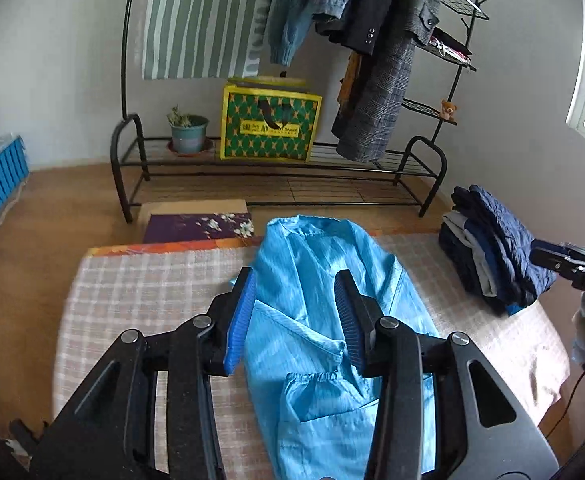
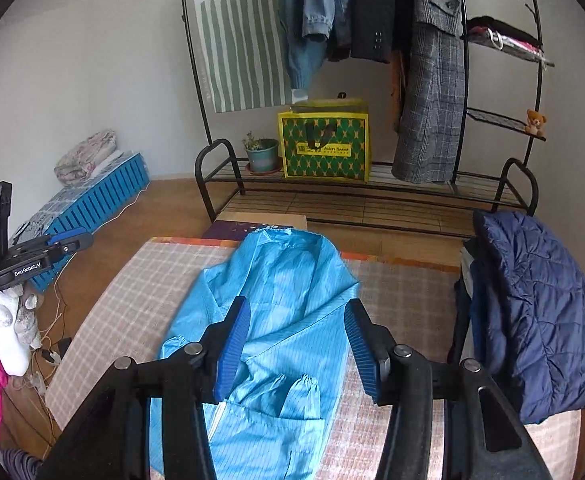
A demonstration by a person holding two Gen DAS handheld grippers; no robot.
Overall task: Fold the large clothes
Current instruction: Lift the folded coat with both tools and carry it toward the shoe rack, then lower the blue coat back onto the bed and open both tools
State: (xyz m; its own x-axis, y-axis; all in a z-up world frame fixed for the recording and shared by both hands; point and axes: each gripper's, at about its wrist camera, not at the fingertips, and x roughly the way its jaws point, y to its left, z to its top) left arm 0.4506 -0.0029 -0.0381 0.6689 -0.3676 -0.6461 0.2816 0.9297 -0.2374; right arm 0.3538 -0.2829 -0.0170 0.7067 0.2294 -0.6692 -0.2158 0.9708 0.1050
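- A bright blue, thin, shiny work coat [image 1: 324, 320] lay lengthwise on a counter covered with a beige checked cloth [image 1: 140, 288], its collar toward the far edge and its hem toward the cameras.
- Both sleeves were seen folded inward, their elastic cuffs [image 2: 292, 390] resting on the front of the coat, so the garment formed a narrow strip.
- The left hand-held gripper [image 1: 298, 320] was held above the middle of the coat with its blue-padded jaws apart and nothing pinched between them; only cloth lying on the counter showed through the gap.
- The right hand-held gripper [image 2: 298, 350] hovered likewise over the coat, jaws apart and empty.
- The step in hand was judged to lie between folds: the sleeve folds looked done, and the lengthwise strip had not yet been folded across.
- The next move would call for both jaws to be lowered onto one end of the strip, probably the hem, closed on its two corners, and carried evenly toward the collar.
- A pile of folded dark clothes topped by a navy quilted jacket [image 2: 540, 320] sat on the right end of the counter.
- Beyond the counter, a black metal clothes rack [image 1: 420, 168] with hanging garments stood against the wall.
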